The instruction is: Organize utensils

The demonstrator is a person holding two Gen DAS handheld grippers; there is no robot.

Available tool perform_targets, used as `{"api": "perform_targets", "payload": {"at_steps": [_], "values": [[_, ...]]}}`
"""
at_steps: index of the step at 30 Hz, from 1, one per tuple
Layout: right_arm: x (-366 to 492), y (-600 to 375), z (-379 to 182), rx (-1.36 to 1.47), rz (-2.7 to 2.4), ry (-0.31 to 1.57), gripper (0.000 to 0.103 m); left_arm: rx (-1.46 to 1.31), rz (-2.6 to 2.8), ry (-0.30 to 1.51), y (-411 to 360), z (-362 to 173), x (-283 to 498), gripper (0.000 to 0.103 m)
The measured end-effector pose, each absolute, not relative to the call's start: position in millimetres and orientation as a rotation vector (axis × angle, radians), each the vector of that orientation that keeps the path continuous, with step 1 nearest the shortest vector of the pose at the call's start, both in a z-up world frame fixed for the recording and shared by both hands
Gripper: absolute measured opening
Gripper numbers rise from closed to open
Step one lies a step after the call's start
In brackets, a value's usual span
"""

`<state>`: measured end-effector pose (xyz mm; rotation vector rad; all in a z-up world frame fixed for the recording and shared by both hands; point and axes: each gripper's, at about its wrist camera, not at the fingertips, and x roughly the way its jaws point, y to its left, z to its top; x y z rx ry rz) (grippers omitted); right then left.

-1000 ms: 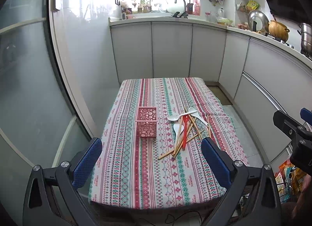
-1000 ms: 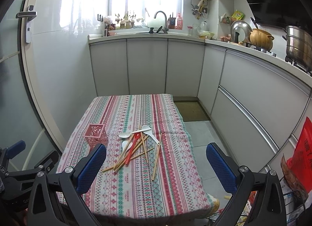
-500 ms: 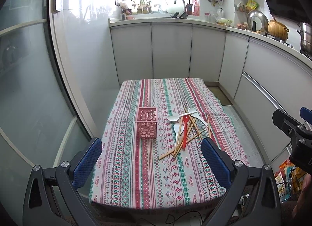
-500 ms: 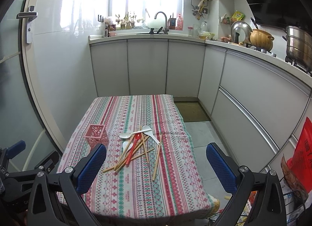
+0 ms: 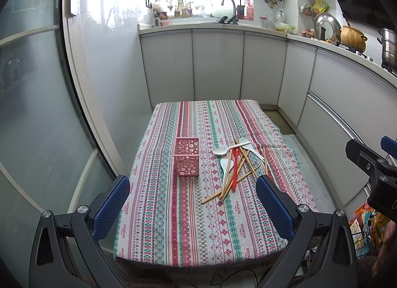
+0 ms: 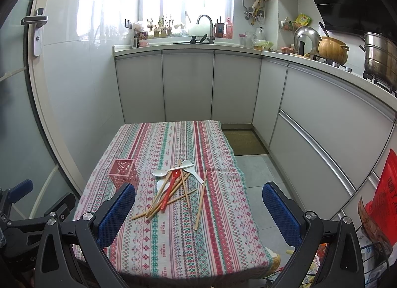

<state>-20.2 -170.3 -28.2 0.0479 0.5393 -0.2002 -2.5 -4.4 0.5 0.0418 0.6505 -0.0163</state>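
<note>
We hold the left gripper (image 5: 193, 199) low at the near edge of the table (image 5: 173, 245), its jaws spread wide and holding nothing. Its blue pads (image 5: 111, 206) frame the near part of the striped cloth. We hold the right gripper (image 6: 198, 209) alongside, also spread wide and holding nothing; in the left wrist view it shows at the right edge (image 5: 372, 163), off the table's right side.

Beyond the grippers, mid-table, lies the utensil pile. It comprises a fan of chopsticks (image 5: 227, 183) crossing one another, a red spoon (image 5: 235, 163) lying lengthwise over them, and three white spoons (image 5: 219, 151) at the far and left sides of the pile. One chopstick (image 6: 200, 203) lies apart, just right of the pile.

The pink holder (image 5: 186, 157) stands upright to the left of the pile, near it but not touching. It is a square perforated cup with two compartments. No utensil stands up out of it.

Past the table, white cabinets (image 5: 218, 64) line the far wall and the right side. A sink tap (image 5: 228, 5) rises under the window, and pots (image 6: 332, 49) stand on the right-hand counter.
</note>
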Motion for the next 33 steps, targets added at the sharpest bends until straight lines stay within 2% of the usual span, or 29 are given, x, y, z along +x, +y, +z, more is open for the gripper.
{"api": "perform_targets", "payload": {"at_steps": [33], "values": [[-20.2, -170.0, -28.2, 0.048, -0.192, 0.543, 0.103, 0.048, -0.010, 0.649, -2.2, 6.7, -2.7, 0.102]]}}
